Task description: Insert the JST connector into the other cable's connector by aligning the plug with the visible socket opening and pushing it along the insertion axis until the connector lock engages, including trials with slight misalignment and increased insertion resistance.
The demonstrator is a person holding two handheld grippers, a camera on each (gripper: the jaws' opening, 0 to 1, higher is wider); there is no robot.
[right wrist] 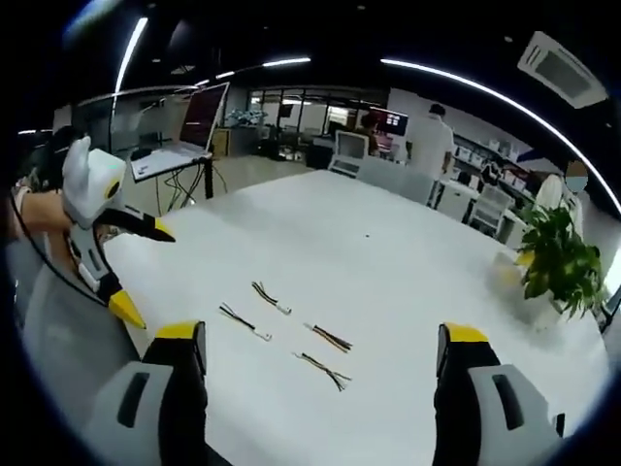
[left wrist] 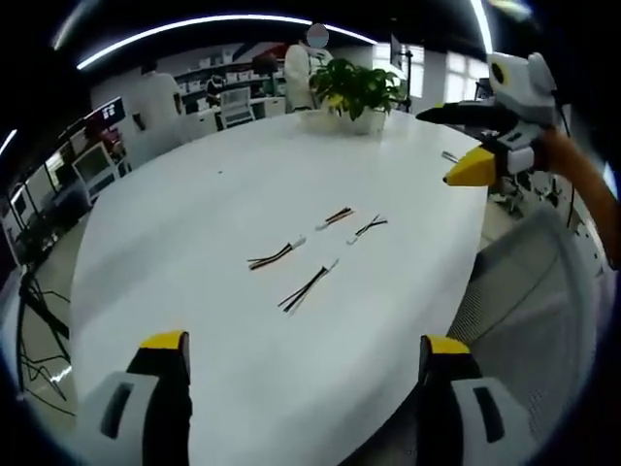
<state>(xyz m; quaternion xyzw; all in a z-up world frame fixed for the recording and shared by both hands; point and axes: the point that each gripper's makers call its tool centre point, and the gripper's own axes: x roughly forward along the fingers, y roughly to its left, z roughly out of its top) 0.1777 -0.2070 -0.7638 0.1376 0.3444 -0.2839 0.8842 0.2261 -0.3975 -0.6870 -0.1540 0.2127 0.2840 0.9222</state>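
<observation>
Cables (left wrist: pixel 309 254) lie unlabelled on the table (left wrist: pixel 194 252); both grippers (left wrist: pixel 306 354) (right wrist: pixel 320 345) gape, empty.

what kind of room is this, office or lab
Most likely an open-plan office or lab workspace: a big white meeting table with a potted plant, a laptop on a stand, and desks with monitors behind, under long ceiling strip lights.

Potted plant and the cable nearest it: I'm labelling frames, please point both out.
potted plant (left wrist: pixel 355 89), left gripper view, on its leaves.
cable nearest the plant (left wrist: pixel 337 217), left gripper view, on its wires.
</observation>
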